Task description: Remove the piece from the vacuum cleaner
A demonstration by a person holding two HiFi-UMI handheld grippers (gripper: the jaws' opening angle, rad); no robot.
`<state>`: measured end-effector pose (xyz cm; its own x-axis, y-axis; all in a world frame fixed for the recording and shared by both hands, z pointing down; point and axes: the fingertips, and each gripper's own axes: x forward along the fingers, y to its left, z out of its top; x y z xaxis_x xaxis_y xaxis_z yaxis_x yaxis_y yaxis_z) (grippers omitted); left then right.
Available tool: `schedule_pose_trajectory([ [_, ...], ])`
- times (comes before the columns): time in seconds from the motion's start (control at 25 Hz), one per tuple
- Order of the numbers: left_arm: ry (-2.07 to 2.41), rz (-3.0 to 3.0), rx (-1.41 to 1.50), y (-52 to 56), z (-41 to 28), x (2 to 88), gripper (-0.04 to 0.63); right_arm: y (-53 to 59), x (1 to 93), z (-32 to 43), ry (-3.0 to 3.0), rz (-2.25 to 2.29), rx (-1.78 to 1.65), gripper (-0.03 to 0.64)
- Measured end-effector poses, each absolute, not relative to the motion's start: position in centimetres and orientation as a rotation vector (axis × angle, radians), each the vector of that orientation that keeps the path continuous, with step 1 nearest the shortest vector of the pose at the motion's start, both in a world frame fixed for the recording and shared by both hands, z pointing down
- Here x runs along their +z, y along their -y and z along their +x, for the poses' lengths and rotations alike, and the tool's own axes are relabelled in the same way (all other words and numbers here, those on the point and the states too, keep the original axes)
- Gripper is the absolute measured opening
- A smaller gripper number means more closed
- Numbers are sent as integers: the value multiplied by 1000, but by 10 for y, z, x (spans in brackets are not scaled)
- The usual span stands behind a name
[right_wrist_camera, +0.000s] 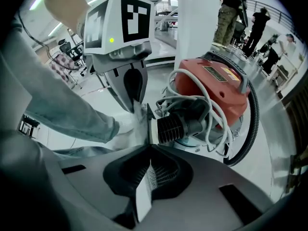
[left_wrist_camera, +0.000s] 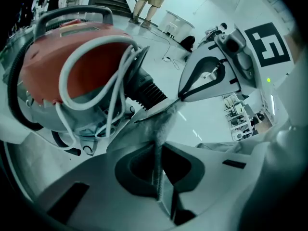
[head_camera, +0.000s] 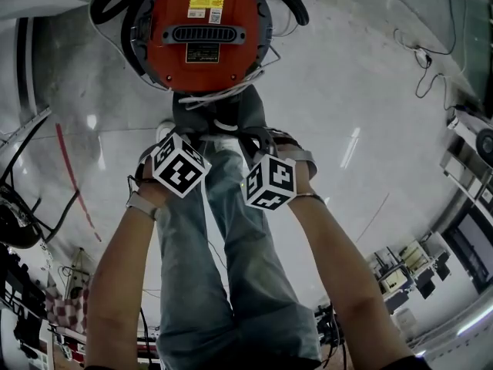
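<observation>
Left tool and right tool: jaws together on both, tips near each other, nothing visibly clamped. Just beyond them is the black ribbed cuff, seated in the red vacuum cleaner, frame top, on the floor. Looks pre-grasp. Next: open, clamp cuff, pull it free

Bright overhead light, white glare streaks on the glossy pale grey floor, round red vacuum cleaner evenly lit, heavy fisheye bending, dark vignetted corners, blurred foreground
</observation>
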<state>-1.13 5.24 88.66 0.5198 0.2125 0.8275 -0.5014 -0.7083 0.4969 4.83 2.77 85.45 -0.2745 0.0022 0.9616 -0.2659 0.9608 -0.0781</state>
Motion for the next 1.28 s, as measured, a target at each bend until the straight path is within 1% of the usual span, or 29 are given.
schedule_pose_trajectory([
  [0.2,175,1983,1211,-77,6,889,29,-21,857,54,1831,167,232,37],
  [0.4,196,1945,1170,-70,3,882,28,-25,856,52,1834,167,247,37],
  [0.56,91,1909,1243,-96,-1,889,28,-40,866,52,1829,102,254,37],
  [0.76,114,1930,1261,-112,-12,889,28,-62,866,48,1831,100,278,35],
  [1.04,155,1972,1208,-99,-9,860,28,-57,833,51,1863,194,323,36],
  [1.28,200,2046,1228,-88,-11,808,28,-52,778,51,1890,269,325,35],
])
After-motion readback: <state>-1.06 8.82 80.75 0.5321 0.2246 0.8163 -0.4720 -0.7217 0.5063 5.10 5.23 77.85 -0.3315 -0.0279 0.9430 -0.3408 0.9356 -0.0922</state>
